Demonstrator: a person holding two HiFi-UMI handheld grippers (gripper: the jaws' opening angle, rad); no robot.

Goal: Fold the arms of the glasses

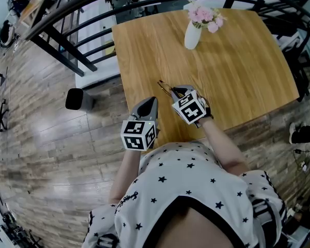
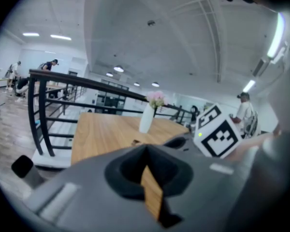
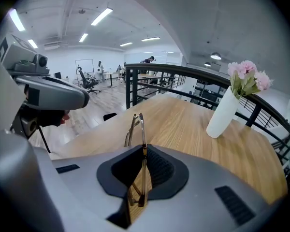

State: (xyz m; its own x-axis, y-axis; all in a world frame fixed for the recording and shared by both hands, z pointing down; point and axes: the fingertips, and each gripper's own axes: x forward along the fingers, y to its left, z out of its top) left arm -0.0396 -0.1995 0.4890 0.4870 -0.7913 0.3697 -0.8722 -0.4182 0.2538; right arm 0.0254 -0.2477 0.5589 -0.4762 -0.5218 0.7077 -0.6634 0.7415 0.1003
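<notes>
R gripper (image 1: 175, 91) jaws pinch the thin metal-framed glasses (image 3: 137, 127), frame sticking out fwd over the wooden tabletop (image 1: 237, 71), near its front edge. L gripper (image 1: 150, 102) sits just beside it, jaws pressed together, nothing btwn them. White vase (image 1: 192, 34) w/ pink flowers stands at far side.

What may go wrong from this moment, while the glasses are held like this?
1. The right gripper pinches the thin metal glasses at one narrow spot, so they may twist, bend or slip.
2. The left gripper is shut, empty and apart from them, so nothing steadies them when an arm gets pushed.
</notes>
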